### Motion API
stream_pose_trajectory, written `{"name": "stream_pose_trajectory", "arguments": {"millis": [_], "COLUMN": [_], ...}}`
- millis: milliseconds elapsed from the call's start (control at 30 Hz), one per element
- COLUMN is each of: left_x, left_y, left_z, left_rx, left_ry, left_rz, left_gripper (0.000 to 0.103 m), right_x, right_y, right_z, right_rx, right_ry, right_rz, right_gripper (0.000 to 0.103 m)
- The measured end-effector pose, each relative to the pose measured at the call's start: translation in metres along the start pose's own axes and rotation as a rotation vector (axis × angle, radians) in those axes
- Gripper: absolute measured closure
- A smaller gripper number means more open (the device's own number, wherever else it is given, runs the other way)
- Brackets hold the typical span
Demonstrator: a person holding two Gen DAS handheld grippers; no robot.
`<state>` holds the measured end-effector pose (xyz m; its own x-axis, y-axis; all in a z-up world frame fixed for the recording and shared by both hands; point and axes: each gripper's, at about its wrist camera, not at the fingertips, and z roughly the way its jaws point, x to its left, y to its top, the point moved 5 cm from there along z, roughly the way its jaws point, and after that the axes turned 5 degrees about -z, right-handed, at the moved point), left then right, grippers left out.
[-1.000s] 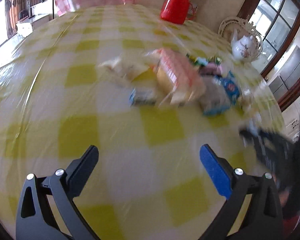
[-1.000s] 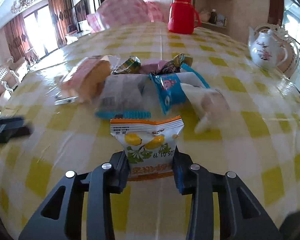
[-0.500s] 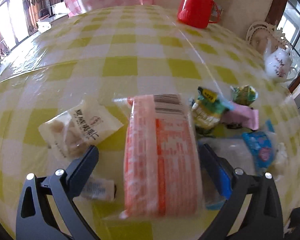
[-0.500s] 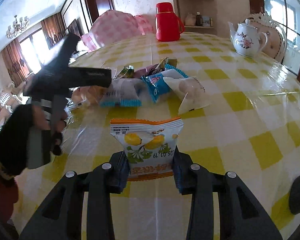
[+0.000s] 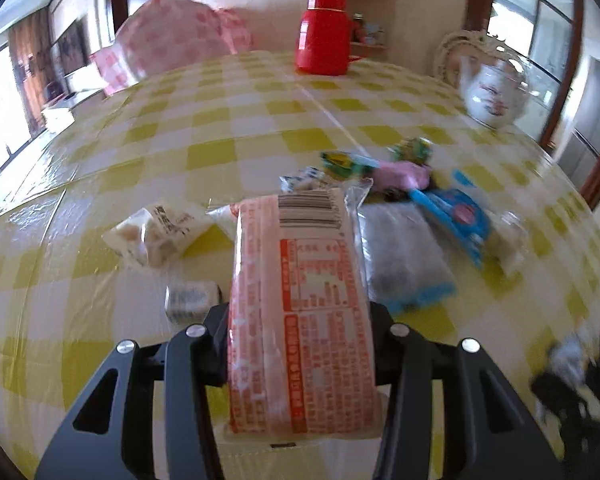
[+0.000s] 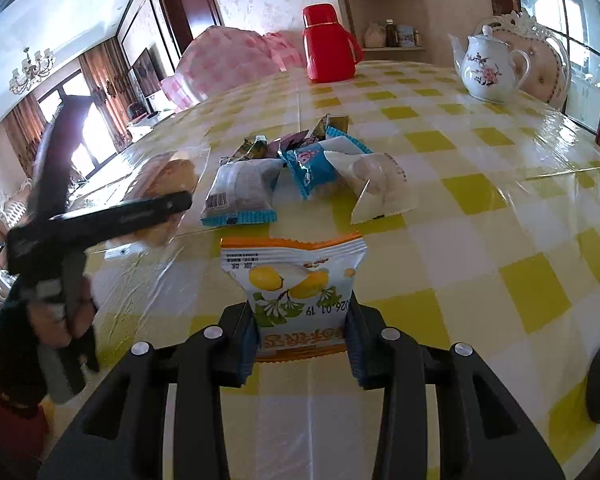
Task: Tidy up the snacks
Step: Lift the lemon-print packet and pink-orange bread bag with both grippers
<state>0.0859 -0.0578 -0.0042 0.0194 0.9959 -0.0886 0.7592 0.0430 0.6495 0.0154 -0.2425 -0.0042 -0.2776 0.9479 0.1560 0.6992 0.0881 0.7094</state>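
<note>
My left gripper (image 5: pixel 300 344) is shut on a long orange-and-white bread packet (image 5: pixel 300 300), held above the table. My right gripper (image 6: pixel 300 344) is shut on a white packet with orange trim and lemon pictures (image 6: pixel 296 280). Behind lies a pile of snacks: a grey packet with blue ends (image 6: pixel 244 192), a blue packet (image 6: pixel 312 168), a clear white packet (image 6: pixel 380 184) and small green and pink sweets (image 6: pixel 256 148). A clear bag of pale pieces (image 5: pixel 156 232) and a small white packet (image 5: pixel 192 300) lie left of the bread packet. The left gripper shows at the left of the right wrist view (image 6: pixel 100 220).
The round table has a yellow-and-white checked cloth (image 6: pixel 500 208) under clear plastic. A red thermos (image 6: pixel 328 48) stands at the far side, a white floral teapot (image 6: pixel 488 68) at the far right. A pink checked cover (image 5: pixel 172 40) lies beyond the far left edge.
My left gripper has closed on the orange bread packet and lifted it. My right gripper still holds the lemon packet and has drawn back a little from the pile.
</note>
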Motion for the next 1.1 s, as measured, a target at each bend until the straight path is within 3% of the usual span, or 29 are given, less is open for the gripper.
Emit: {"name": "stream_pose_trajectory", "arguments": {"millis": [233, 567, 1100], "left_x": [-0.014, 0.006, 0.076], "left_y": [-0.028, -0.066, -0.1], "left_z": [-0.027, -0.065, -0.108], "left_rx": [0.054, 0.068, 0.054], "left_ry": [-0.06, -0.063, -0.017], "left_rz": [0.071, 0.139, 0.146], "left_gripper": [0.056, 0.056, 0.056], "right_x": [-0.002, 0.005, 0.114], "right_y": [0.0, -0.004, -0.014], "right_z": [0.002, 0.004, -0.001], "right_rx": [0.011, 0.03, 0.04], "right_ry": [-0.007, -0.052, 0.075], "right_rz": [0.007, -0.013, -0.14], "right_gripper": [0.066, 0.066, 0.066]}}
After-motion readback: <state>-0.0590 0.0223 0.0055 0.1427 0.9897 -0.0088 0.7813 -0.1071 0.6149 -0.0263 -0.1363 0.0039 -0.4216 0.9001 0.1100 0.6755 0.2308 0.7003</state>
